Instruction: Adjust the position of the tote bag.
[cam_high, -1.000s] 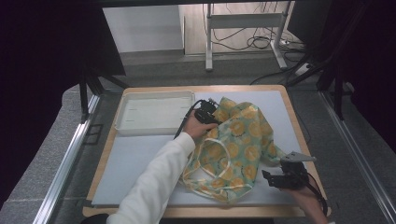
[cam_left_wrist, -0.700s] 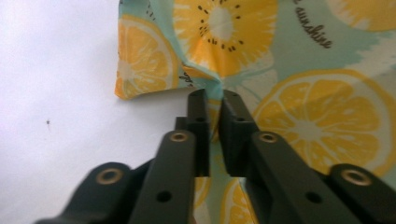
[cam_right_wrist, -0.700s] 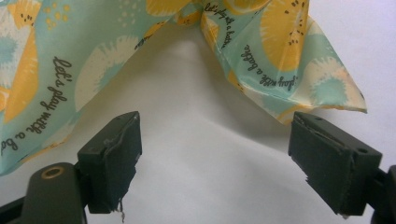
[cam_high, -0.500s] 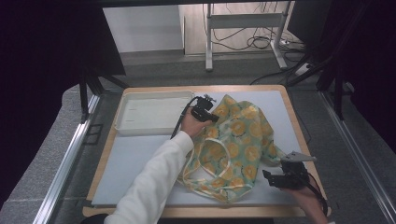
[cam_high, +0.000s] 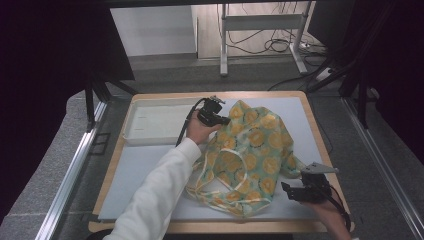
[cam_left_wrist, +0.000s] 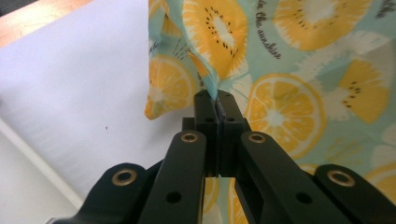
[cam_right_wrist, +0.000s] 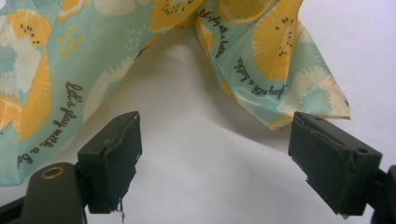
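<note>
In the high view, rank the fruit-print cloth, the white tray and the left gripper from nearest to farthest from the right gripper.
1. Fruit-print cloth: its lower right edge lies just ahead of the right gripper.
2. Left gripper: far side of the cloth, shut on its top edge.
3. White tray: far left corner of the table.

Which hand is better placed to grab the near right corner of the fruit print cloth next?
Right. The right tongs stand open just short of the teal, orange-slice-print cloth corner; the left tongs are already shut on its far edge.
</note>
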